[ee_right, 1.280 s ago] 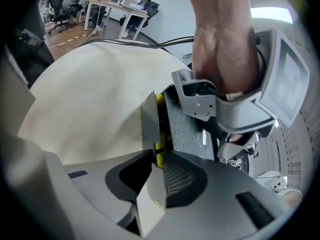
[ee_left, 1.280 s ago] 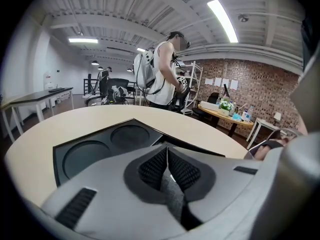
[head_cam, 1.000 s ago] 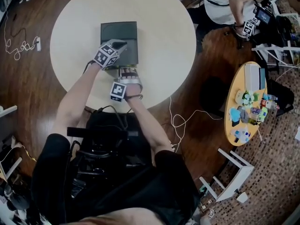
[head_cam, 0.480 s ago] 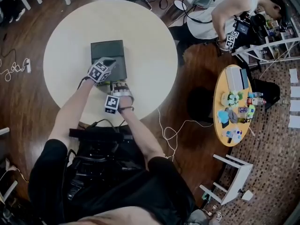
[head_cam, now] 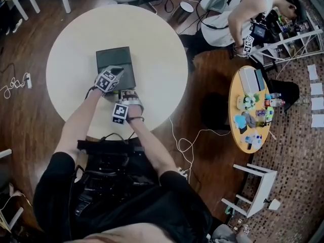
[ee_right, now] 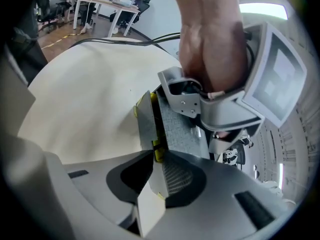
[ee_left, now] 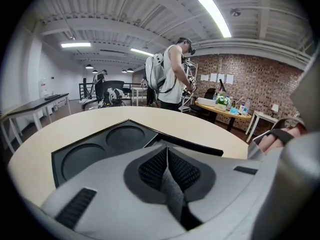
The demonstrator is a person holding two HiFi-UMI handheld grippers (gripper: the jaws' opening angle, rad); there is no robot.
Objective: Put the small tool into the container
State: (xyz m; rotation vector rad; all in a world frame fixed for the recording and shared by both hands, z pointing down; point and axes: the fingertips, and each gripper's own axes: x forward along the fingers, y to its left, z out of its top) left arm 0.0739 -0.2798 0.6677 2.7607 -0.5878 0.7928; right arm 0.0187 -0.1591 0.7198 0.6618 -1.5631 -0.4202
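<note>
small tool [ee_right: 175, 134], mostly hidden, pinched by left gripper [ee_left: 167, 151] and just-closed right gripper [ee_right: 159, 160].

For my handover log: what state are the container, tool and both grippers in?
container: open, visible hollows empty.
tool: gripped by both grippers, not in container.
left gripper: shut on tool.
right gripper: jaws have just been closing, now shut on tool.
</note>
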